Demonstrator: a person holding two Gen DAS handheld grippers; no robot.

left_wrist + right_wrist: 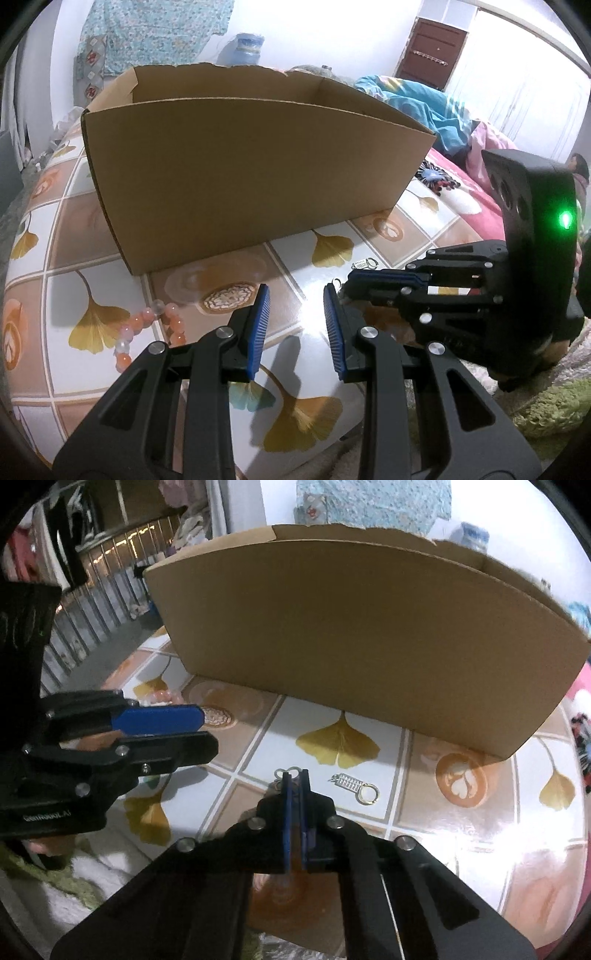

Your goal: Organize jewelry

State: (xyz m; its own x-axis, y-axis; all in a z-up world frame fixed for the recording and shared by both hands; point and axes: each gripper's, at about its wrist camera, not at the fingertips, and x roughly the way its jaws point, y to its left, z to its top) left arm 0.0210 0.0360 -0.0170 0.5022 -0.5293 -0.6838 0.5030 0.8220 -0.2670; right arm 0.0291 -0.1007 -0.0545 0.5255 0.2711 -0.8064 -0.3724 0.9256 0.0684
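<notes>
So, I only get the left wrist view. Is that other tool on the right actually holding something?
Observer: Yes. The right tool is shut on a small silver looped trinket, whose loops poke out past the tips.
Operator: And the tiny silver thing near the cardboard box?
Observer: A ribbed rectangular silver charm with a ring at one end. It lies flat on the ginkgo-leaf tablecloth, apart from the tool, to its right.

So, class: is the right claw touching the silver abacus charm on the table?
Apart. The right wrist view shows bare tablecloth between the right claw, shut on a small silver piece, and the abacus charm.
</notes>
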